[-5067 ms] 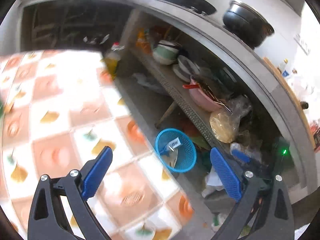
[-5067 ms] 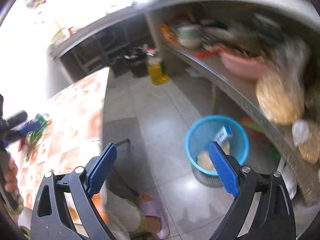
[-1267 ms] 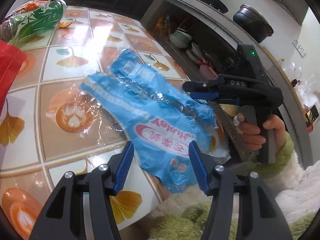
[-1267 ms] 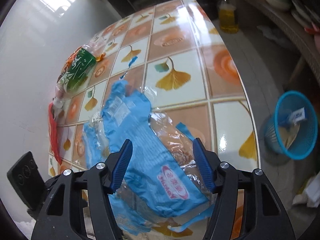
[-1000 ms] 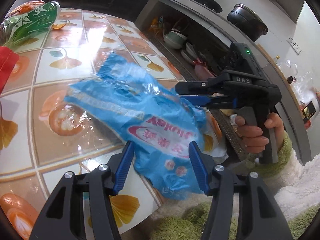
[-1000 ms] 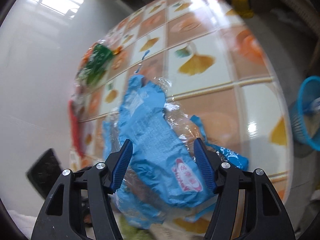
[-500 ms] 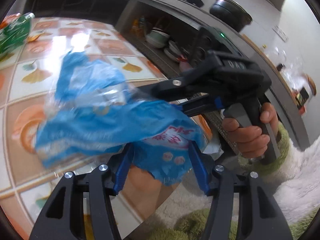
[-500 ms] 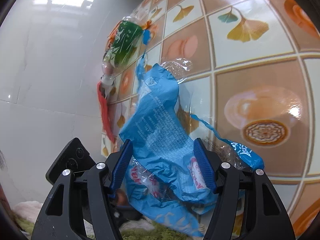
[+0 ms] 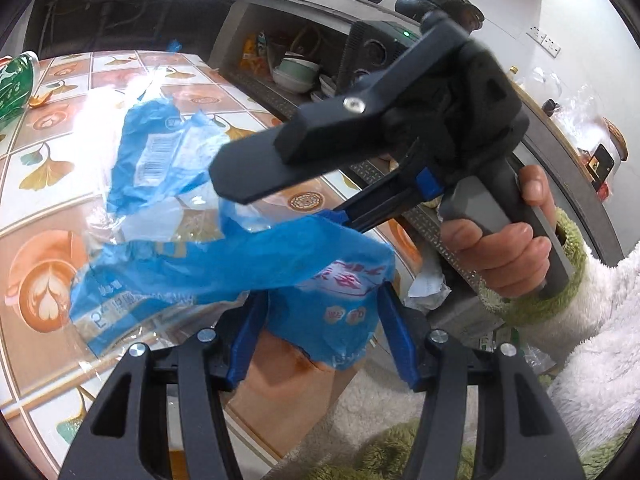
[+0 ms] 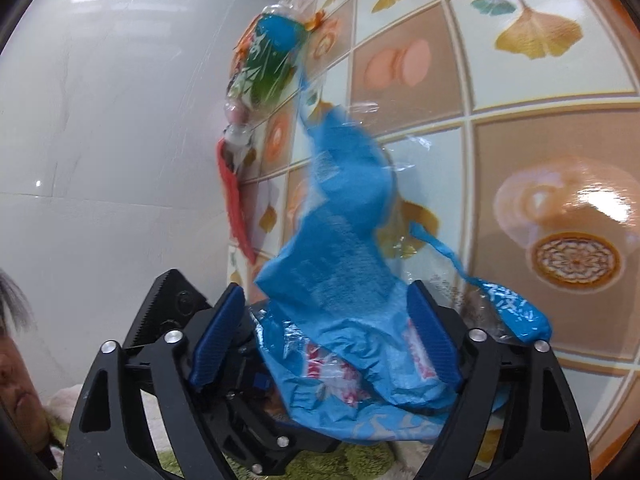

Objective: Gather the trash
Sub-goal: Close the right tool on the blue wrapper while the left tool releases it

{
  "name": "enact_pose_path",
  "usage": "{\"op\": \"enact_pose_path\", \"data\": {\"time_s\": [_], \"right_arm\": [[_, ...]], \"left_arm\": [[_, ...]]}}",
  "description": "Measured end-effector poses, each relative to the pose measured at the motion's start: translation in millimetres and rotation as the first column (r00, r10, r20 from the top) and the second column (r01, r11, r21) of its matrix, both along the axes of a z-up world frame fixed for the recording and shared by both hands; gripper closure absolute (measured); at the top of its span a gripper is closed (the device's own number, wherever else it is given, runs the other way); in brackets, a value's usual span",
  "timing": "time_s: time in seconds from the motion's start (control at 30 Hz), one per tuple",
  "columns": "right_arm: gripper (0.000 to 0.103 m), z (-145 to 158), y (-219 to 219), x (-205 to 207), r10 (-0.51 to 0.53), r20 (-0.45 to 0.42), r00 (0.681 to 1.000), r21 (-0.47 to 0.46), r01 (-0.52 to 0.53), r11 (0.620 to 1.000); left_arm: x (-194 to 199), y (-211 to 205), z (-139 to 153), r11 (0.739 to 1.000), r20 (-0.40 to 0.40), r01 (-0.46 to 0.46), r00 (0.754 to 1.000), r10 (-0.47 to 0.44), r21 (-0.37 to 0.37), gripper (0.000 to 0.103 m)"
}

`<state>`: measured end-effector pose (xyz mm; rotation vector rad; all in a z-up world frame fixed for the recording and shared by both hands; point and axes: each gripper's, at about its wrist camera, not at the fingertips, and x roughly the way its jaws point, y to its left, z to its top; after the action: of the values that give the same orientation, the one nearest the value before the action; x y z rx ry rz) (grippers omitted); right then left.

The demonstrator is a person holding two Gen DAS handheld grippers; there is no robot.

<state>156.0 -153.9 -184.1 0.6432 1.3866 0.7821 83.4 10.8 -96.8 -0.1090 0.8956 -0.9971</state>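
Lifted off the tiled worktop [image 9: 44,128] since a second ago, the blue wrapper [image 9: 224,264] now hangs between both tools, left tool [image 9: 320,340] and right tool [image 10: 324,340] each half-closed around it, so binning looks next

— What colours are on the crumpled blue plastic wrapper [image 9: 224,264]?
— Bright blue with clear patches, a white barcode panel, and a red-and-white logo with small orange dots

— And the tiled counter [image 10: 552,128] under it?
— Brown and white squares in a checker, printed with yellow and teal ginkgo leaves, pink macarons and latte cups

— The claws?
— The left claw [image 9: 320,334] and right claw [image 10: 324,342] are both black-framed with ribbed blue pads

— Anything else colourful?
— A green-labelled clear plastic bottle [image 10: 266,68] with a pinkish cap, a red strip [image 10: 236,208] beside it, and a fuzzy white sleeve [image 9: 592,320] with a green cuff
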Motion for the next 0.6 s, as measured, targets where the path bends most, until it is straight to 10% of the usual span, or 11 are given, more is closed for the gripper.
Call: {"op": "enact_pose_path", "data": {"time_s": [0.27,0.6], "right_arm": [[0.022,1.0,15.8,1.6,0.01,0.013,1.0,-0.052,-0.01,0.999],[0.064,-5.3,18.2,-4.4,-0.002,-0.017,1.0,-0.122,0.0,0.993]], "left_arm": [[-2.0,0.1,0.6,1.0,0.012,0.007,1.0,-0.007,0.001,0.048],[-7.1,1.2,3.7,1.0,0.029,-0.002,1.0,0.002,-0.012,0.048]]}}
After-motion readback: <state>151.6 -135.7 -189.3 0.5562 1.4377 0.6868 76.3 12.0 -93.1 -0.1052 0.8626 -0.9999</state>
